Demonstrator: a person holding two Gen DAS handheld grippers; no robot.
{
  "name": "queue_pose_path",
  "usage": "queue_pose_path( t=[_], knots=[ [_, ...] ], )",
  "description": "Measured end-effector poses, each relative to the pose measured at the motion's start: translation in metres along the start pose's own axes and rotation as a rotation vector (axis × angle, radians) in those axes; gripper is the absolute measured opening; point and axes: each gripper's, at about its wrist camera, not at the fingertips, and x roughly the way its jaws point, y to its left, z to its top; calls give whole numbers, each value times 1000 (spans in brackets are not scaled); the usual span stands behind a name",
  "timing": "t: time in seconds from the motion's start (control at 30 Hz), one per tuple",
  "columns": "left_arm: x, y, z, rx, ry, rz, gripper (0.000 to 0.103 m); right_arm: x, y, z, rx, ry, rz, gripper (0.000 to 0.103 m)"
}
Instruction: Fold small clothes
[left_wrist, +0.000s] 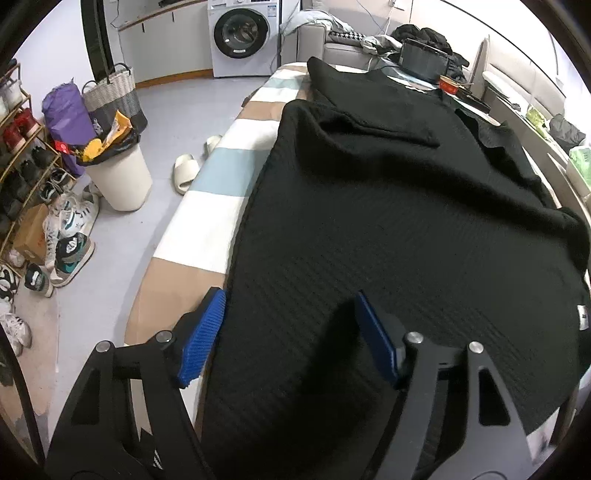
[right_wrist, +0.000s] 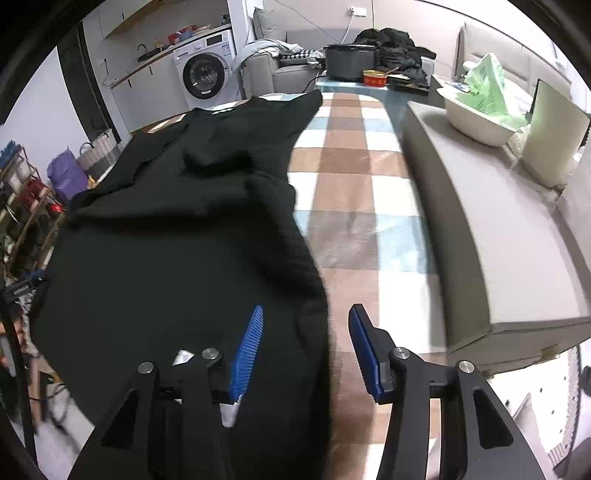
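A long desk (right_wrist: 354, 192) covered by a checked cloth of brown, white and pale blue squares carried the black knit sweater (left_wrist: 388, 229), which lay spread flat along the desk's left half, one sleeve folded back over the body near its far end. A grey sofa (right_wrist: 491, 229) ran along the desk's right side with a white basin (right_wrist: 476, 122) of green bags on it, and a white washing machine (left_wrist: 242, 37) stood against the far wall. On the floor to the left stood a white bin (left_wrist: 122, 177) stuffed with rubbish, a woven basket (left_wrist: 110, 92) and a shoe rack (left_wrist: 22, 155). The left gripper (left_wrist: 288, 336) hung over the sweater's near left edge, its blue fingers (left_wrist: 203, 339) apart, one beside the hem over the cloth and the other above the knit. The right gripper (right_wrist: 304, 347) straddled the sweater's right edge with its fingers (right_wrist: 249, 350) apart, not pressing the fabric that lay between them.
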Motion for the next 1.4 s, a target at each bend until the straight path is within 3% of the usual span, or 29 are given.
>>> queue_pose_path(
  t=[0.1, 0.37, 0.4, 0.43, 0.5, 0.53, 0.7, 0.77, 0.87, 0.97, 1.1, 1.23, 1.4],
  knots=[
    [3, 1, 1, -2, -20, 2, 70, 10, -5, -3, -9, 20, -19, 49],
    [9, -1, 7, -8, -22, 13, 71, 32, -8, 7, -2, 9, 37, 49],
    [10, -1, 7, -10, -20, 28, 75, 34, -8, 9, 1, 3, 35, 44],
    [11, -2, 9, -11, -17, 43, 78, 36, -7, 12, 8, -1, 31, 32],
    [10, -2, 8, -9, -14, 47, 78, 39, -6, 17, 5, 7, 59, 13],
    [10, -2, 8, -8, -13, 48, 78, 40, -5, 18, 5, 20, 70, 10],
    [10, -2, 8, -8, -10, 49, 78, 35, -9, 16, 46, 142, 192, 6],
    [10, -3, 8, -10, -9, 42, 78, 29, -4, 12, 22, 163, 195, 6],
    [9, -3, 8, -9, -6, 34, 78, 24, 3, 8, -30, 150, 72, 14],
    [4, -2, 10, -15, -20, 13, 78, 16, 0, 12, -3, 122, 57, 25],
    [-7, 1, 23, -36, -57, -24, 78, -1, 1, 31, 40, 7, 78, 49],
    [-15, 4, 51, -62, -121, -27, 78, -7, 8, 61, 92, -97, 96, 61],
    [-16, 7, 94, -108, -158, -89, 81, -1, 16, 99, 153, -155, 110, 69]
  ],
)
